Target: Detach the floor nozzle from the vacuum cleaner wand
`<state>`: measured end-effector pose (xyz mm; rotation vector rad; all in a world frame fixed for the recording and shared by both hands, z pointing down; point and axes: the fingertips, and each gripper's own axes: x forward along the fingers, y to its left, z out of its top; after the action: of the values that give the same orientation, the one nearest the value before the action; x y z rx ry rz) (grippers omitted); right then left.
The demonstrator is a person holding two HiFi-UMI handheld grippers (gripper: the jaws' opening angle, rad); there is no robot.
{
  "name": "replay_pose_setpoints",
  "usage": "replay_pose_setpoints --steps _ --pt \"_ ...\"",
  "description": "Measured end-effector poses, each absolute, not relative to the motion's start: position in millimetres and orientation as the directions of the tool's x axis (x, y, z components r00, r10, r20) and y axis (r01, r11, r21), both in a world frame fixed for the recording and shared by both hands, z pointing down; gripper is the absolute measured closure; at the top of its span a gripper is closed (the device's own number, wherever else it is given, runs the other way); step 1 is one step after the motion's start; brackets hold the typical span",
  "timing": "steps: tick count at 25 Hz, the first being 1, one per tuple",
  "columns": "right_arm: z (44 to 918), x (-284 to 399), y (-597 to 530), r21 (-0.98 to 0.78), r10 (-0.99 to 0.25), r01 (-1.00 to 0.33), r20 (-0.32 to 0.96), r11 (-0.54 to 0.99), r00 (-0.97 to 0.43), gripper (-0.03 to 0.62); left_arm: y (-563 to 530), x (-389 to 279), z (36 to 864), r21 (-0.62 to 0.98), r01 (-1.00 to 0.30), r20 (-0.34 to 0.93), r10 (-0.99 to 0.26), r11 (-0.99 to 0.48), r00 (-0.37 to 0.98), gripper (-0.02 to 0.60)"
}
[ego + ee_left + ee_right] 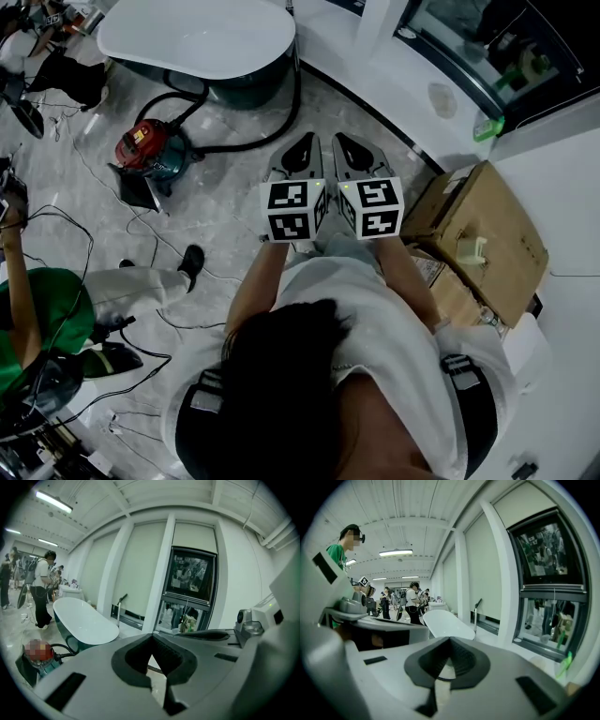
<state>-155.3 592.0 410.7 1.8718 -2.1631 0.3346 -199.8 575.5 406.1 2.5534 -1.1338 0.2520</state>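
Left tongs [305, 150] closed, empty | right tongs [349, 152] closed, empty, alongside | vacuum cleaner [148, 150] well apart across open floor [234, 211]

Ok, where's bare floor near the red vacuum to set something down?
Bare tile lies between the red vacuum, its black hose and the black shoe. A narrower strip runs between hose and white step. The left is crowded: person in green, trailing cables. The cardboard box fills the right.

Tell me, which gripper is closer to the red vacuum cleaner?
Left. The left gripper is held on the red vacuum cleaner's side, well apart from it; the right gripper sits beside the left one, farther off, nearer the cardboard box.
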Motion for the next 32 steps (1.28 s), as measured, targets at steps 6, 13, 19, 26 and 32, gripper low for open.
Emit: replay_pose_setpoints --steps 6,13,19,26,32 --pt "418.9 -151.2 591.0 -0.023 -0.925 -0.991 0.355 0.133 -0.133 0.579 570.1 -199.7 410.9 0.237 -0.753 0.301 -0.69 -0.614 0.658 0.578" --pt "422.0 -137.9 569.4 -0.03 -0.933 -0.993 0.339 0.118 -0.122 0.579 552.1 -187.4 413.0 0.259 -0.748 0.281 -0.693 -0.611 0.664 0.578" --pt "426.8 -117.2 530.1 -0.057 -0.927 -0.989 0.343 0.14 -0.151 0.579 515.2 -170.1 415.3 0.271 -0.755 0.291 -0.697 -0.596 0.655 0.578" --pt "426.1 -80.9 460.4 -0.063 -0.917 -0.983 0.354 0.174 -0.185 0.579 449.8 -132.7 408.8 0.259 -0.762 0.281 -0.708 -0.594 0.648 0.578" --pt "426.1 -43.7 413.4 -0.09 -0.904 -0.98 0.379 0.177 -0.198 0.579 402.1 -106.3 400.6 0.271 -0.78 0.289 -0.725 -0.565 0.625 0.578"
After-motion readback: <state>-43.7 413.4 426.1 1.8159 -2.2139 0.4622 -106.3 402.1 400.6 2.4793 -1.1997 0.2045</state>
